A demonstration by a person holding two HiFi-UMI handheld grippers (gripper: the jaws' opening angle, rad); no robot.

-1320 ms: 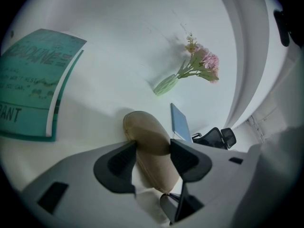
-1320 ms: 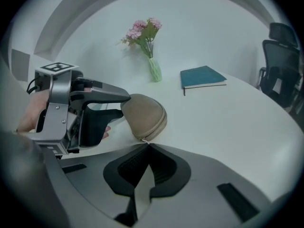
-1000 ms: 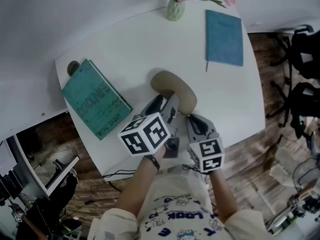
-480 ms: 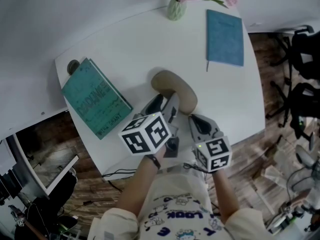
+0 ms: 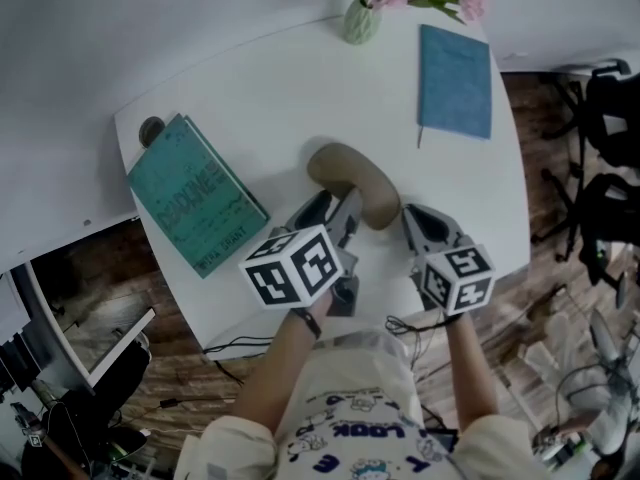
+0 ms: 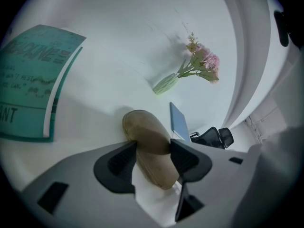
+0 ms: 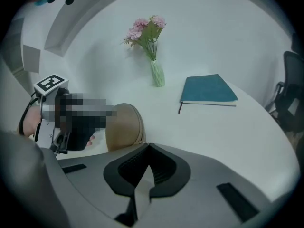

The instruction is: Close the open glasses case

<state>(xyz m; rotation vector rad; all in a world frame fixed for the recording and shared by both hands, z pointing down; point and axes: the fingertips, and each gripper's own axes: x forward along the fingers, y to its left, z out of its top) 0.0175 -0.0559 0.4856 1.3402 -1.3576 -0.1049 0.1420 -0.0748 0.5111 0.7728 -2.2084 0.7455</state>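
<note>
The glasses case (image 5: 352,181), a tan oval, lies a little below the middle of the head view on the white table (image 5: 270,88), slanting from upper left to lower right. Its lid looks down on the base, though I cannot tell whether it is fully shut. The left gripper (image 5: 330,210) holds the case's lower half, with one pad pressed against each long side. The right gripper (image 5: 425,223) is pinched together with nothing between its jaws. It sits just right of the case's lower end, apart from it.

Both grippers reach in over the table's near edge, which runs from lower left to right of centre. A teal book (image 5: 195,196) lies left of the case, one corner near the left gripper. A dark round thing (image 5: 150,130) sits beside the book's upper corner, at the table's left tip. A blue notebook (image 5: 455,80) lies at upper right, close to the table's right edge. A vase of pink flowers (image 5: 360,13) stands at the far edge, top centre.

The table is bare between case and vase, and from the case to the right edge. Black chairs (image 5: 610,98) stand on the wooden floor at far right.
</note>
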